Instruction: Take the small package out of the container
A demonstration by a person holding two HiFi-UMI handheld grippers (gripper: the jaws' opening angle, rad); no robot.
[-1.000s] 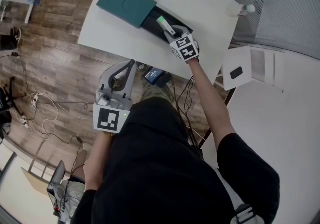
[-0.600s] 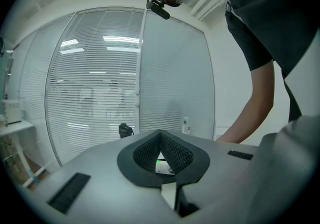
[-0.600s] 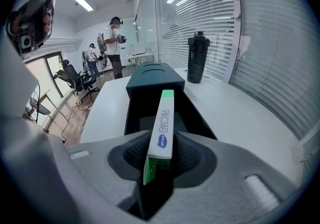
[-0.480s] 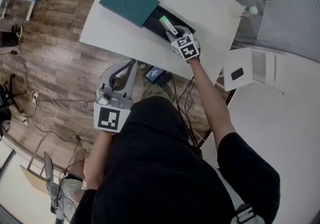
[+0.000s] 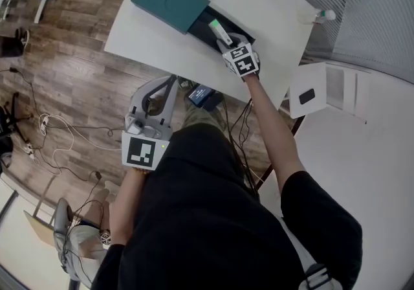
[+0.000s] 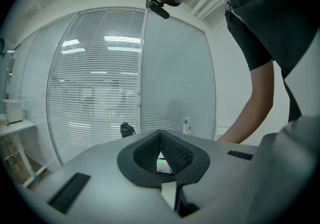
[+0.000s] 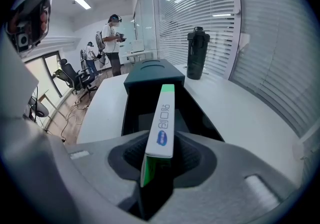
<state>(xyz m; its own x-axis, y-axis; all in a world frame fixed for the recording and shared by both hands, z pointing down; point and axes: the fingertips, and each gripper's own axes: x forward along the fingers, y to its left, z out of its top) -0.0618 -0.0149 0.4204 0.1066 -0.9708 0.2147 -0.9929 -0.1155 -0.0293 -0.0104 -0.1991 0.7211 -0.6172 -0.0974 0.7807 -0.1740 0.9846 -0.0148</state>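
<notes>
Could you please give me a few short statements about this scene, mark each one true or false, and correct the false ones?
1. The right gripper is shut on the small package. True.
2. The left gripper rests on the table. False: it is held off the table, above the wooden floor.
3. The green lid fully covers the container. False: it sits shifted aside, so the black inside is open.
4. A dark bottle stands on the table beyond the container. True.

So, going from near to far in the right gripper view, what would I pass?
right tool → small package held in it → black container → dark green cover → person standing far back
</notes>
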